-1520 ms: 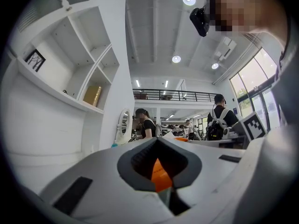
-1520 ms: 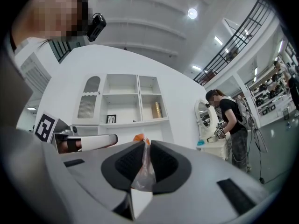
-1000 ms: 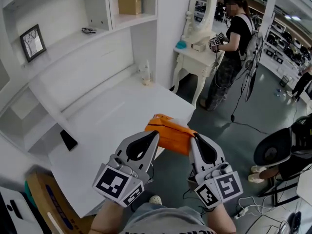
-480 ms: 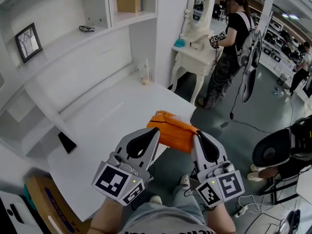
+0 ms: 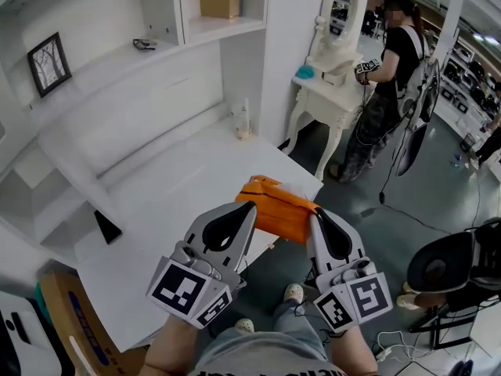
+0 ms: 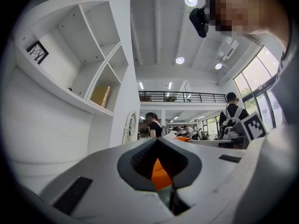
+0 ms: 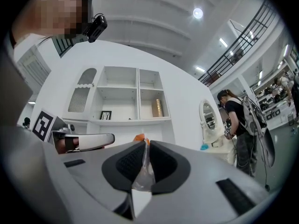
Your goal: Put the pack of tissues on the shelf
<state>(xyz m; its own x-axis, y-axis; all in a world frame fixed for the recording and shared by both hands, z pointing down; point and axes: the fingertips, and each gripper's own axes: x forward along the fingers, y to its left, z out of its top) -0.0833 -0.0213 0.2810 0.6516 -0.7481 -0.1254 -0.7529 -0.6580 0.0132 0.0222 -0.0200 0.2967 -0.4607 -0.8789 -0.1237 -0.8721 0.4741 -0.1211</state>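
I hold the soft orange plastic-wrapped pack of tissues (image 5: 278,210) between both grippers, in the air over the near edge of the white worktop (image 5: 172,202). My left gripper (image 5: 244,210) has its jaws clenched on the pack's left end, and orange wrapper fills the gap between them. My right gripper (image 5: 319,219) has its jaws pinched on a thin fold of clear film at the right end. The wrapper is wrinkled and, in the head view, slants lower toward my right gripper. The white wall shelf (image 5: 117,61) stands beyond, well apart.
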